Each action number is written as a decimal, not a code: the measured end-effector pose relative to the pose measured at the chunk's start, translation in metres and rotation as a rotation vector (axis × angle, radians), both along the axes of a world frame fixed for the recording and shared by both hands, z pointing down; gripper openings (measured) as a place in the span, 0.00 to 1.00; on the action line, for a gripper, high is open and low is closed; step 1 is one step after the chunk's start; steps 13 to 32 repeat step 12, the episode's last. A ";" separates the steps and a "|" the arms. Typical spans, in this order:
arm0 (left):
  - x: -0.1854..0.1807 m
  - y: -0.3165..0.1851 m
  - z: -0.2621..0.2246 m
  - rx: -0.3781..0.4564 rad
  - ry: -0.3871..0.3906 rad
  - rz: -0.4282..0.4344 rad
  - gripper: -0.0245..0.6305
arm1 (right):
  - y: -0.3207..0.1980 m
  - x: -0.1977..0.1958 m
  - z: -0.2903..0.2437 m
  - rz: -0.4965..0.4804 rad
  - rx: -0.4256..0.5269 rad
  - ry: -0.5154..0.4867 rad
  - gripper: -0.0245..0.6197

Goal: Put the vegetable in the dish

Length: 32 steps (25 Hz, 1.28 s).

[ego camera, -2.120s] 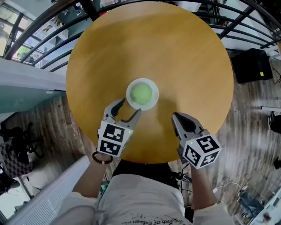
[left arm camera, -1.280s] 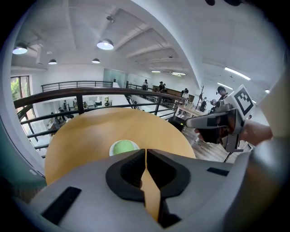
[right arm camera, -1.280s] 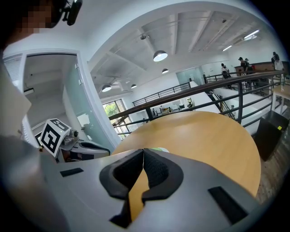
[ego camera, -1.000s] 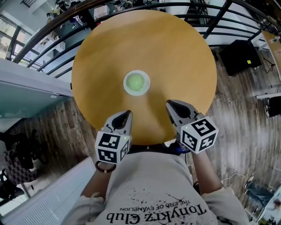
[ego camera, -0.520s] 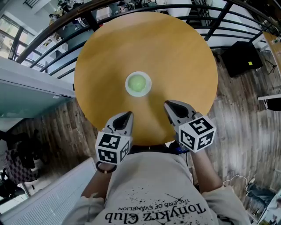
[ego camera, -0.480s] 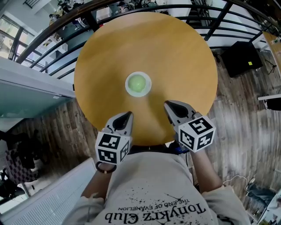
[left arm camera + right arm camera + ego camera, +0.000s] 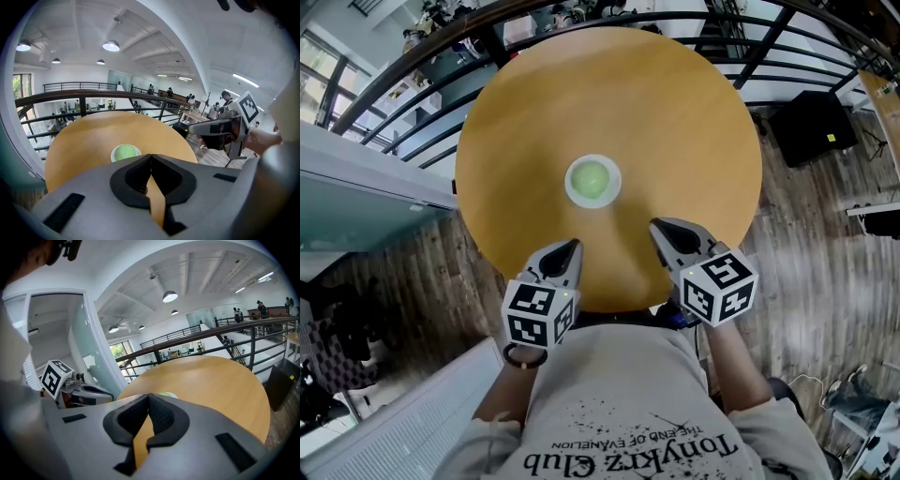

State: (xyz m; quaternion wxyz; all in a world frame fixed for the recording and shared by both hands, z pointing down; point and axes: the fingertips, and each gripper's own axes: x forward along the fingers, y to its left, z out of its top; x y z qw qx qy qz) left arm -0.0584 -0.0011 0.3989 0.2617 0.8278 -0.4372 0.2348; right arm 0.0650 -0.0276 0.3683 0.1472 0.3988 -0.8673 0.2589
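A round pale-green vegetable (image 7: 592,176) lies in a small white dish (image 7: 574,190) near the middle of the round wooden table (image 7: 675,122). In the left gripper view the vegetable (image 7: 124,151) and the dish (image 7: 114,153) show beyond my shut jaws. My left gripper (image 7: 574,245) is shut and empty, held over the table's near edge, short of the dish. My right gripper (image 7: 656,225) is also shut and empty, off to the dish's right and nearer me. In the right gripper view only a sliver of the dish (image 7: 166,394) peeks over the jaws.
A dark metal railing (image 7: 441,56) curves round the table's far side. A black box (image 7: 811,127) sits on the wooden floor to the right. A pale glass partition (image 7: 356,178) stands at the left. My torso is just behind the near table edge.
Both grippers have drawn back from the dish toward the near table edge, and the left jaws have gone from open to shut. Over the last half second almost nothing has moved.
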 end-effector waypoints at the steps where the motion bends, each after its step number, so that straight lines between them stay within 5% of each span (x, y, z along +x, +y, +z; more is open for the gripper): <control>1: 0.000 0.000 0.001 -0.002 0.002 0.004 0.07 | -0.001 0.000 0.000 0.003 0.000 0.001 0.08; 32: 0.003 0.000 0.008 -0.015 0.005 0.014 0.07 | -0.001 0.008 0.004 0.022 -0.006 0.000 0.08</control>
